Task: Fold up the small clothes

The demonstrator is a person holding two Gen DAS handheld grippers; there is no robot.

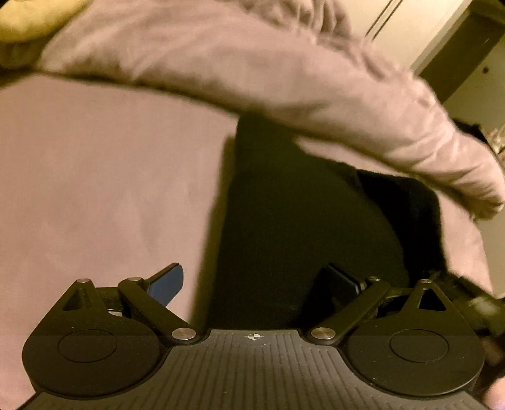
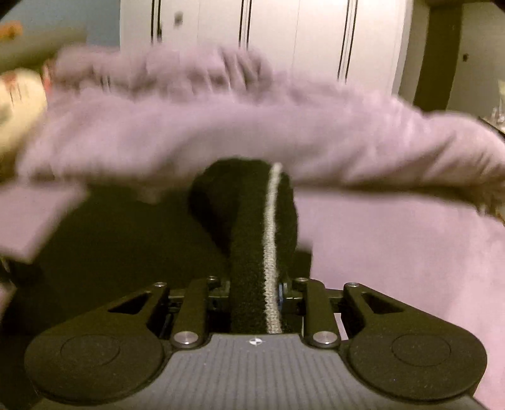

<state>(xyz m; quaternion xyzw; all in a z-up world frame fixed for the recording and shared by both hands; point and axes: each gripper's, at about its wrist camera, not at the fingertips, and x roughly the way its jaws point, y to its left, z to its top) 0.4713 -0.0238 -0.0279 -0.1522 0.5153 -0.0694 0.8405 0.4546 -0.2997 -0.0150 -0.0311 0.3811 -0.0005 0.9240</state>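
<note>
A black garment [image 1: 303, 220] lies spread on a pink sheet [image 1: 94, 189]. My left gripper [image 1: 252, 284] is open and empty, its blue-padded fingers [image 1: 167, 284] wide apart just above the garment's left edge. My right gripper [image 2: 255, 293] is shut on a bunched part of the black garment [image 2: 249, 227], which has a pale stitched seam [image 2: 271, 236] running along it. The cloth rises from the jaws and hangs in a dark fold ahead. The right wrist view is blurred by motion.
A rumpled pink blanket [image 1: 252, 63] lies across the far side and also shows in the right wrist view [image 2: 252, 126]. A yellow pillow [image 1: 31, 19] sits at the far left. White wardrobe doors [image 2: 284, 38] stand behind.
</note>
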